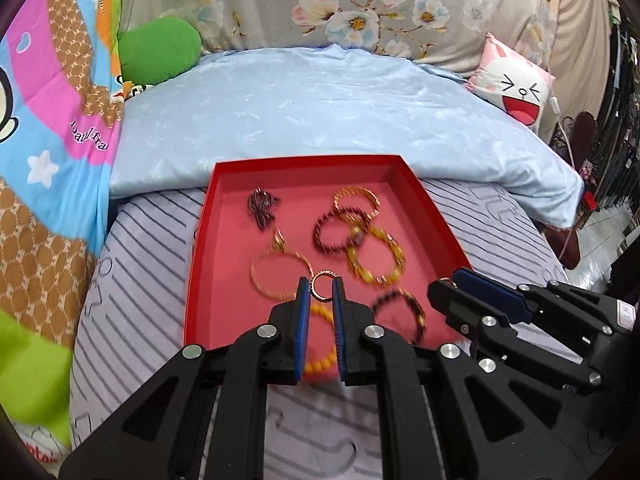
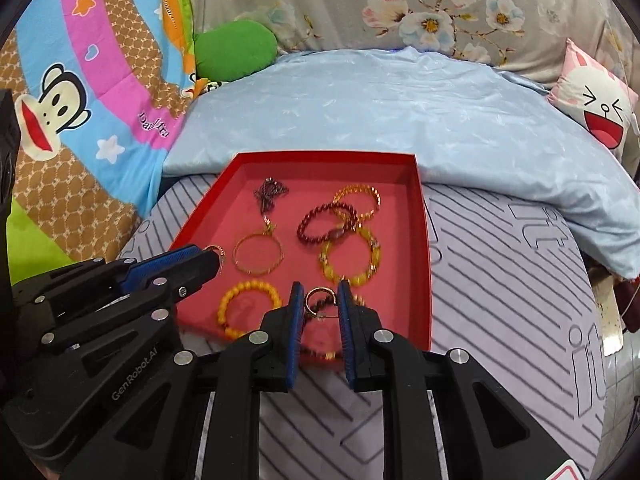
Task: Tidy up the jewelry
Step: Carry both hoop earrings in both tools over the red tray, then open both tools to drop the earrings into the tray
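Note:
A red tray [image 1: 304, 168] [image 2: 424, 240] lies on the striped bed sheet and holds several bracelets, a thin gold bangle [image 1: 276, 276] [image 2: 258, 256] and a dark chain [image 1: 262, 204] [image 2: 270, 194]. My left gripper [image 1: 321, 288] is shut on a small gold hoop ring [image 1: 323, 286] above the tray's front part; it also shows in the right wrist view [image 2: 214, 258]. My right gripper [image 2: 319, 298] is shut on another small gold hoop ring [image 2: 318, 300] above the tray's near right corner; it also shows in the left wrist view [image 1: 450, 284].
A folded light blue quilt [image 1: 320, 104] lies just behind the tray. A green cushion [image 1: 160, 48] and a cartoon blanket [image 1: 52, 120] are at the left, a pink rabbit pillow [image 1: 516, 84] at the right. The bed's right edge drops to the floor.

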Demonstrator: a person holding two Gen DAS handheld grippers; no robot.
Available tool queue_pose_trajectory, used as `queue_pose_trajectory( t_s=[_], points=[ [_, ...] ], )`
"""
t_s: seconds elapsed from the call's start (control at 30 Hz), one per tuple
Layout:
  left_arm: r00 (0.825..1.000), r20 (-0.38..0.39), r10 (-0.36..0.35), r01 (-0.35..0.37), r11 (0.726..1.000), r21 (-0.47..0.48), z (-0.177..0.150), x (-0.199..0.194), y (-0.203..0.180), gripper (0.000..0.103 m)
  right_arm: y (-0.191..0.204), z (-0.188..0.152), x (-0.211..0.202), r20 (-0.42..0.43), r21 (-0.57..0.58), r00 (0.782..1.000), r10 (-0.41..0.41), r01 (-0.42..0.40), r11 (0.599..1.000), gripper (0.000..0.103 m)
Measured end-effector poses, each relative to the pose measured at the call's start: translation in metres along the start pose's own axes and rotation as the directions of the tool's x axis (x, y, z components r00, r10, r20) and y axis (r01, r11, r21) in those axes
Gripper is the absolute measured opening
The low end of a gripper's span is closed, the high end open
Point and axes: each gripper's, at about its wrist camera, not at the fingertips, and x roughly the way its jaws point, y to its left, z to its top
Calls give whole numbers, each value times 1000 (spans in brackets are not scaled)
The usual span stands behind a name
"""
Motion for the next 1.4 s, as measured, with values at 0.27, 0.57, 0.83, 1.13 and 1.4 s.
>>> queue_pose_trajectory(
  t_s=[0.27, 0.57, 0.83, 1.13, 1.4],
  points=[
    [999, -54, 7, -8, 1000, -17, 17, 49, 14, 11, -8, 20, 49, -47, 21, 999, -6, 7, 1000, 16],
    [995, -96, 23, -26, 999, -27, 18, 84, 25, 11, -11, 25, 85, -88, 27, 996, -10, 12, 1000, 16],
    [993, -119, 27, -31, 999, -29, 16, 98, 29, 11, -14, 23, 98, -108, 37, 994, -9, 13, 999, 16],
    [991, -131, 34, -39, 999, -34, 16, 103, 29, 11, -14, 22, 102, -111, 37, 994, -17, 21, 999, 17],
    [990, -129, 52, -60, 996, -59, 16, 95, 33, 26, -8, 23, 90, -84, 15, 996, -40, 41, 999, 19]
  ],
)
